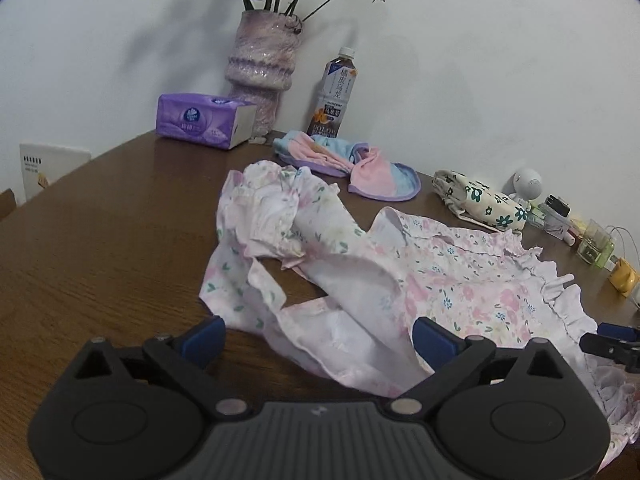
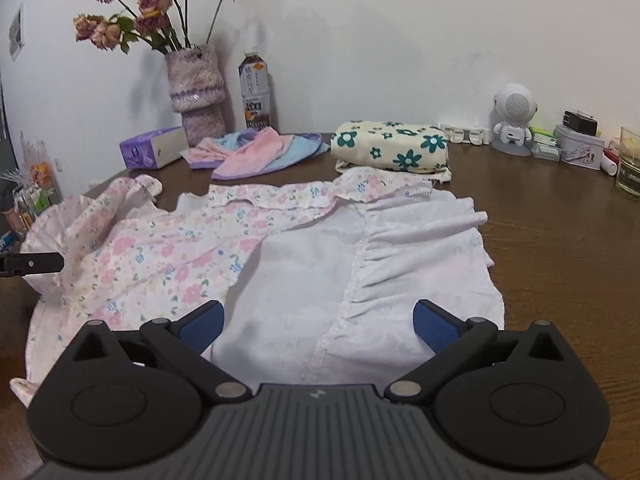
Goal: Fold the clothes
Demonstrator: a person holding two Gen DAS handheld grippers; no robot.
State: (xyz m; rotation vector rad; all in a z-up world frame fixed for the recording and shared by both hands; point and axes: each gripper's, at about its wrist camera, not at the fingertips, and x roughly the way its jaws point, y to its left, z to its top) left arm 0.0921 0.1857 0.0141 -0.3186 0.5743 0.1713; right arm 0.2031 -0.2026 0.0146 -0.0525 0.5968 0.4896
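Observation:
A pale pink floral garment [image 1: 452, 280] with white lining and ruffled edges lies spread on the brown wooden table [image 1: 112, 240]. In the right wrist view the same floral garment [image 2: 192, 256] shows its white inner side at the centre and right. My left gripper [image 1: 320, 340] is open, its blue pads wide apart over the garment's near crumpled edge, pressing on nothing. My right gripper [image 2: 320, 324] is open too, above the white part, with cloth below but not clamped. The right gripper's tip [image 1: 612, 344] shows at the left wrist view's right edge.
At the back stand a knitted purple vase [image 2: 196, 92] with dried roses, a tea bottle [image 2: 255, 88], a purple tissue pack [image 1: 204, 120], a pink-blue cloth [image 1: 352, 164], a folded green-flower cloth [image 2: 392, 146], a white robot-shaped speaker [image 2: 514, 120], and small tins and jars [image 2: 580, 148].

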